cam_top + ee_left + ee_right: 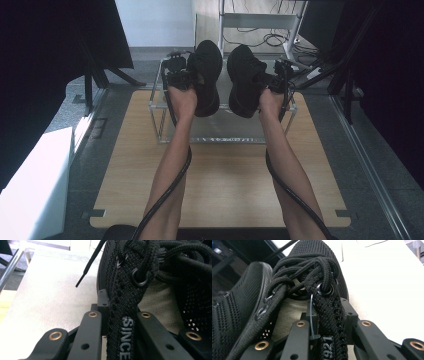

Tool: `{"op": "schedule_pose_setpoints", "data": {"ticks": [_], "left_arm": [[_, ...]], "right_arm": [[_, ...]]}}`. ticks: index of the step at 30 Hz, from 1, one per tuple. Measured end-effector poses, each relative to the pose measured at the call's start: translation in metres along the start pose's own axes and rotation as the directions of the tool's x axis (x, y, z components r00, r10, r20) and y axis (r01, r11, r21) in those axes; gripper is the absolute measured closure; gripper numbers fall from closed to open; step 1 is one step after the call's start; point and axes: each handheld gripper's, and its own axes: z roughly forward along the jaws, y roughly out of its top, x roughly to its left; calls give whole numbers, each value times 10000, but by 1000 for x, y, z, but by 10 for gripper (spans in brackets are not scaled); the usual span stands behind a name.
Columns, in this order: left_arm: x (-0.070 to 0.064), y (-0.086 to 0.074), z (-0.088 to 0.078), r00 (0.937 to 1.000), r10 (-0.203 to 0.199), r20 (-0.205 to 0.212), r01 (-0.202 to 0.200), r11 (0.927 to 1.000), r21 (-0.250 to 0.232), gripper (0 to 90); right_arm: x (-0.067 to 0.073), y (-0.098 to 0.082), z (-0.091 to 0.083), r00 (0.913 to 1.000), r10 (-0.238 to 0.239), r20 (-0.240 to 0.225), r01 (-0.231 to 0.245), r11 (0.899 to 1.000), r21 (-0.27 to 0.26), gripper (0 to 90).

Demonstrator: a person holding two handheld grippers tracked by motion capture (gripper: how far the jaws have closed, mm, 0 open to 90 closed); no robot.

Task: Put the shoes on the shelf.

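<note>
Each gripper pinches one black shoe by its collar edge, likely so soles hang free: left gripper (186, 75) clamps the left shoe (207, 75); right gripper (276, 80) clamps the right shoe (245, 80), above the clear rack's (161, 112) far edge.

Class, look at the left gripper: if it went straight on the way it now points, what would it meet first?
The left gripper is shut on a black shoe; beyond it, probably the pale surface ahead, though depth is unclear.

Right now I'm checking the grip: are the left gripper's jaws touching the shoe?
Touching. In the left gripper view the left gripper has both black jaws pressed on the left shoe, clamping its knit collar edge.
</note>
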Motion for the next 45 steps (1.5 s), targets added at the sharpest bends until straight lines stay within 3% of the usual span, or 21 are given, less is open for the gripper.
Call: {"op": "schedule_pose_setpoints", "data": {"ticks": [4,7,13,16,18,22,25,27,31,36,37,38,42,45], "left_arm": [[-10,5,7,9981,390,-485,-377,9989,285,792],[-13,6,10,9977,311,-604,-283,9985,466,768],[-25,5,16,9969,603,-502,-572,9964,618,722],[-28,3,18,9988,402,-271,-386,9976,573,725],[-29,4,18,9984,460,-330,-441,9974,565,723],[-23,3,20,9995,31,302,-48,9985,544,640],[-22,3,20,9983,278,504,-309,9976,613,551],[-21,1,17,9964,363,767,-389,9987,323,503],[-18,0,13,9912,257,1296,-287,9994,210,432],[-7,-2,5,9804,-150,1967,155,9999,-10,380],[-7,-2,5,9804,-150,1967,155,9999,-10,366],[-4,-2,1,9760,-198,2167,235,9996,-146,354],[1,-1,-11,9772,170,2117,-106,9994,-314,340],[3,0,-17,9742,193,2247,-102,9991,-415,325]], "right_arm": [[11,0,5,9976,-575,374,572,9983,88,733],[17,-1,7,9932,-948,677,939,9955,159,721],[25,-5,12,9874,-1255,959,1226,9918,365,661],[27,-7,16,9864,-1339,956,1313,9908,333,636],[28,-7,17,9851,-1414,982,1382,9897,385,626],[22,-5,18,9883,-1432,529,1405,9888,509,562],[20,-6,17,9864,-1630,215,1618,9857,479,497],[20,-5,15,9834,-1814,17,1811,9824,449,462],[19,-2,9,9758,-2096,-629,2120,9766,348,407],[4,-1,3,9763,-1345,-1698,1399,9900,202,345],[4,-1,3,9763,-1345,-1698,1399,9900,202,345],[-2,-2,0,9722,-1150,-2038,1194,9928,92,331],[-7,-3,-7,9649,-1341,-2260,1385,9904,37,310],[-11,-3,-12,9618,-1293,-2413,1317,9913,-65,306]]}}
